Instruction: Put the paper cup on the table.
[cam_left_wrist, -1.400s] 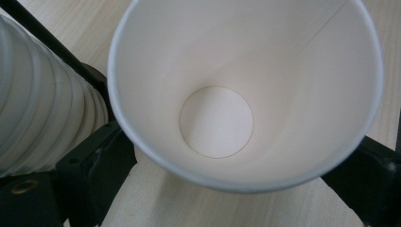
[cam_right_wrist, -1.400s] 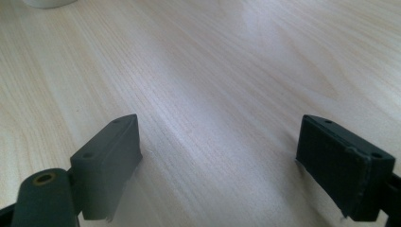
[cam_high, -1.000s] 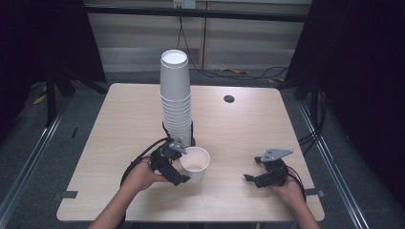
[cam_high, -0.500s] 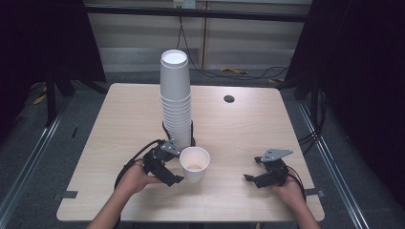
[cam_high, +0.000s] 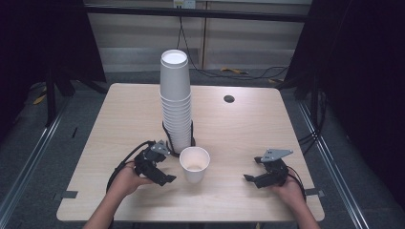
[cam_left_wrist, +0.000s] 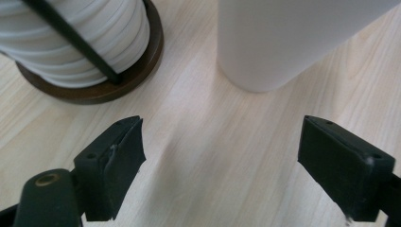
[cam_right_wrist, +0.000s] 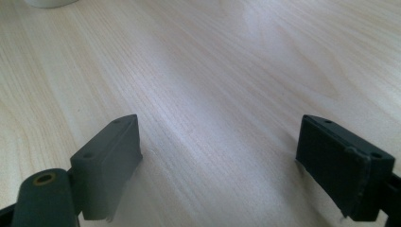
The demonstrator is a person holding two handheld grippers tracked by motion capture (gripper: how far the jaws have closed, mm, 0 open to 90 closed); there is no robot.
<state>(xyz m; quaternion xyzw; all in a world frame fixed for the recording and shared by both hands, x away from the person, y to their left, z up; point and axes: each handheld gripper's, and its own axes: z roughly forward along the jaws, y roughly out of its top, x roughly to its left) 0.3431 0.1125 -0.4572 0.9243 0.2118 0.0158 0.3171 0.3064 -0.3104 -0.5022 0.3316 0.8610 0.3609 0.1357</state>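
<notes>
Wooden worktop (cam_high: 119,124): single cup (cam_high: 194,163) stands lower centre beside the tall cup stack (cam_high: 175,102), left gripper (cam_high: 160,172) and right gripper (cam_high: 252,180) both spread empty; careless regrasp could tip cup.

White single cup (cam_high: 194,163), near centre. White cup stack (cam_high: 175,102), ribbed rims, on dark brown round base (cam_left_wrist: 106,87) with black rods. Pale wood-grain table (cam_high: 267,124). Black grippers: left gripper (cam_high: 162,174), right gripper (cam_high: 250,179) with grey plate. Small dark disc (cam_high: 229,99) far right.
</notes>
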